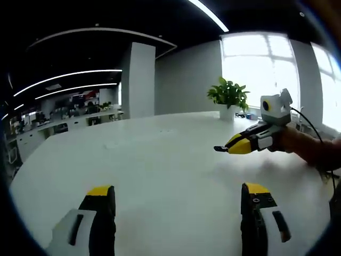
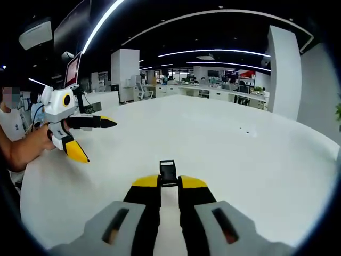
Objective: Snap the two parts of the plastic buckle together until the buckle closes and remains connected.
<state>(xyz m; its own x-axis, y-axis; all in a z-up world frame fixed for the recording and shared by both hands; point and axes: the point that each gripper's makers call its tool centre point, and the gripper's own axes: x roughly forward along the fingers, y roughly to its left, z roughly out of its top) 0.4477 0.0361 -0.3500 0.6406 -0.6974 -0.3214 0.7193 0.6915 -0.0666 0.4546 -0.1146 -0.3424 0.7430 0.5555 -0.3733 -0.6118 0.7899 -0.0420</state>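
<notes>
A small black plastic buckle part (image 2: 168, 172) sticks up from between the tips of my right gripper (image 2: 169, 182), which is shut on it above the white table (image 2: 224, 144). From the left gripper view, that same right gripper (image 1: 221, 148) comes in from the right, yellow-tipped, jaws together, with a dark bit of the buckle part (image 1: 217, 148) at its tip. My left gripper (image 1: 178, 189) stands wide open over the table with nothing between its fingers. In the right gripper view it appears at the left as the left gripper (image 2: 100, 141), jaws spread, held by a person's hand.
The large white table (image 1: 160, 160) stretches ahead. A potted plant (image 1: 229, 96) stands at its far edge by the window. A person's forearm (image 2: 21, 149) is at the left. Desks and monitors (image 2: 224, 88) lie far behind.
</notes>
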